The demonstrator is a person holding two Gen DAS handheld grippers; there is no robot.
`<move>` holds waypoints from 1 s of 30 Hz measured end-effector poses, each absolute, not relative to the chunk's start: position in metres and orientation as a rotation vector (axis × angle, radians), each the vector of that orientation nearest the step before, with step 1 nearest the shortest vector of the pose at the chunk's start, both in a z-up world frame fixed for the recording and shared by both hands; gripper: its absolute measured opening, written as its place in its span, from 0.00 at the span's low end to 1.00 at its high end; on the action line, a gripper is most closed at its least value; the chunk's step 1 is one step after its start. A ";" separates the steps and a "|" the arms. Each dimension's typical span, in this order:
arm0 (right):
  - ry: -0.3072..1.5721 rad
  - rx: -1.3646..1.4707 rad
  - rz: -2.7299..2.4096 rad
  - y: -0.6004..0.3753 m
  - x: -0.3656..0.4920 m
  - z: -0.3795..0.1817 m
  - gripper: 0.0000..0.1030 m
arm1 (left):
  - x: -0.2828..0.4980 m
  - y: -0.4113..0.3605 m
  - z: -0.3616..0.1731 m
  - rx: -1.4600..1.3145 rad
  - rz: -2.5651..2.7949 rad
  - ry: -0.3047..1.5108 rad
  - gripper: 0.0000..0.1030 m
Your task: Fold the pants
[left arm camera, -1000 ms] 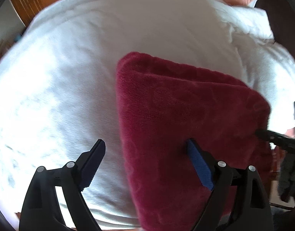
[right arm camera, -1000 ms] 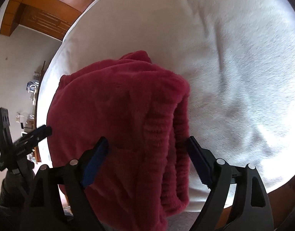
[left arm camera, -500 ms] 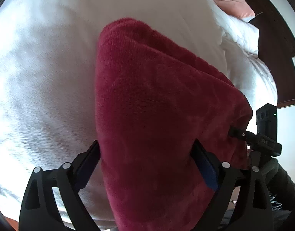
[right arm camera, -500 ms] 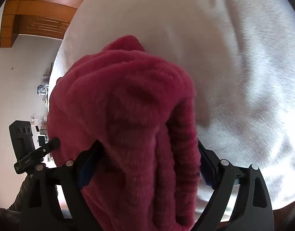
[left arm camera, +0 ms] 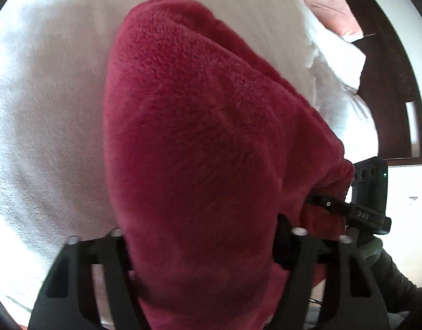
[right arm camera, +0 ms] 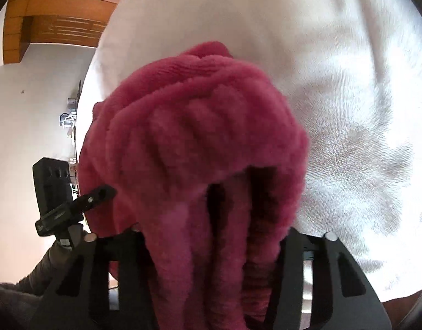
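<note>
The folded dark red fleece pants (left arm camera: 200, 143) lie on the white bed and fill the middle of both views (right arm camera: 200, 148). My left gripper (left arm camera: 202, 250) has its jaws around the near edge of the pants, with the fingertips hidden in the fabric. My right gripper (right arm camera: 211, 253) likewise straddles the ribbed waistband end, its fingertips buried in the folds. The right gripper also shows at the right of the left wrist view (left arm camera: 348, 209), against the pants' edge. The left gripper shows at the left of the right wrist view (right arm camera: 81, 206).
The white fluffy bedspread (left arm camera: 46, 110) spreads around the pants. A white pillow (left arm camera: 337, 55) and a pink one (left arm camera: 326, 0) lie at the far right by the dark headboard (left arm camera: 398, 96). A wooden wardrobe (right arm camera: 59, 8) stands beyond the bed.
Both grippers have moved forward onto the pants. Their jaws, wide open a second ago, now hug the fabric, which bunches up between them.
</note>
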State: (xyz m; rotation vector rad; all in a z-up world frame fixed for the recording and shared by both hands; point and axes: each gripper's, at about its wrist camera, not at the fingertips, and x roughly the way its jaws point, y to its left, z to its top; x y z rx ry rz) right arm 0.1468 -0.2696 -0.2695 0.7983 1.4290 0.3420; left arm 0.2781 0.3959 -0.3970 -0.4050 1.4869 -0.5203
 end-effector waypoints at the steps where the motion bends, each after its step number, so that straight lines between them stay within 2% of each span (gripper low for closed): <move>1: 1.421 0.793 0.341 -0.271 0.145 -0.264 0.42 | 0.278 0.396 -0.391 -0.403 -0.540 1.481 0.54; 4: 1.387 0.770 0.331 -0.271 0.145 -0.239 0.41 | 0.281 0.397 -0.380 -0.405 -0.578 1.468 0.50; 9: 1.277 0.735 0.311 -0.286 0.156 -0.191 0.41 | 0.303 0.388 -0.350 -0.425 -0.637 1.391 0.49; 16: 1.130 0.686 0.289 -0.325 0.228 -0.140 0.41 | 0.386 0.341 -0.298 -0.388 -0.679 1.238 0.49; 23: 1.085 0.658 0.322 -0.364 0.329 -0.139 0.42 | 0.471 0.296 -0.287 -0.340 -0.616 1.166 0.51; 30: 1.131 0.637 0.378 -0.386 0.428 -0.171 0.42 | 0.546 0.268 -0.308 -0.307 -0.495 1.166 0.51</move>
